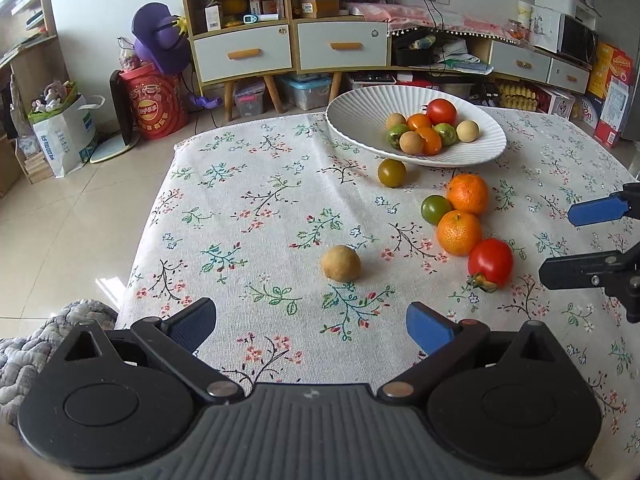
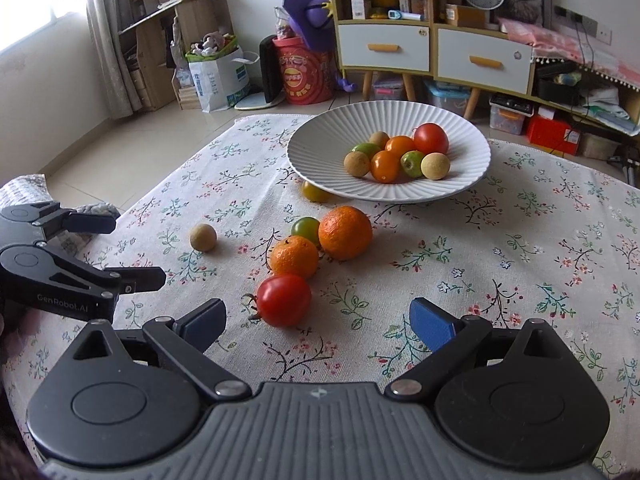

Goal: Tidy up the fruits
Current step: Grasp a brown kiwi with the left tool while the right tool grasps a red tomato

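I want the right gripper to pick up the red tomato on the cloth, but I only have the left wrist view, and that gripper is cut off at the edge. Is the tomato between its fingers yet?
Observer: Not yet. In the right wrist view the tomato lies just ahead of the right gripper, nearer its left finger.
Operator: Is that gripper holding anything?
Observer: No. Its fingers stand wide apart with only tablecloth between them.
Operator: Could it take the small yellowish fruit by the bowl afterwards?
Observer: Probably awkward. From that side the bowl's rim hides part of the fruit.
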Demonstrator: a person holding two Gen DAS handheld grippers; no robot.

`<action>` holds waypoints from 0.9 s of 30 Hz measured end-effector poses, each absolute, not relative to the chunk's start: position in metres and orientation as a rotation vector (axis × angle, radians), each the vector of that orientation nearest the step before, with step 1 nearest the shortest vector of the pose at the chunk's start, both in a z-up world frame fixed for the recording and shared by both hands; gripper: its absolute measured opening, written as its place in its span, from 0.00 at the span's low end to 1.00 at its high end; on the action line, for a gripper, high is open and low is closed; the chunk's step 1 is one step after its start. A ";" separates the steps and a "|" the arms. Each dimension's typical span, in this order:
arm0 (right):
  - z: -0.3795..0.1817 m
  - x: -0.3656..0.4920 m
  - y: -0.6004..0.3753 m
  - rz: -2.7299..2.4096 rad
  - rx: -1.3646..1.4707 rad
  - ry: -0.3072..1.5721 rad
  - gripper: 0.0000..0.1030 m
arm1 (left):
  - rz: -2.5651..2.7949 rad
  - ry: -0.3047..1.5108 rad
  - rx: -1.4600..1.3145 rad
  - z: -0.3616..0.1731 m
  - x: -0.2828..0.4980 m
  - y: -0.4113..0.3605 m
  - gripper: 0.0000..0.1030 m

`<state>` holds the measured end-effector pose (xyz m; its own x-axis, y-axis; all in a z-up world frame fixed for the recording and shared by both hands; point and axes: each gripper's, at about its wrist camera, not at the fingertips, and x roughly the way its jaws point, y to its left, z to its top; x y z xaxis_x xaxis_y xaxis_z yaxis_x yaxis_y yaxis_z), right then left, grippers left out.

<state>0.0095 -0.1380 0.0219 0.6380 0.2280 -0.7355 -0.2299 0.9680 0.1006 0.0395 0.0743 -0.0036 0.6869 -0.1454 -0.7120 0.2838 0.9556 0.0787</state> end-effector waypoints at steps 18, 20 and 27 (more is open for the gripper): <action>-0.010 -0.003 -0.110 0.325 -0.236 0.847 0.96 | -0.256 0.768 0.221 -0.033 0.041 0.072 0.95; -0.013 -0.003 -0.109 0.338 -0.227 0.844 0.97 | -0.259 0.755 0.209 -0.035 0.042 0.071 0.95; -0.016 -0.001 -0.110 0.348 -0.183 0.817 0.99 | -0.260 0.710 0.205 -0.036 0.047 0.062 0.95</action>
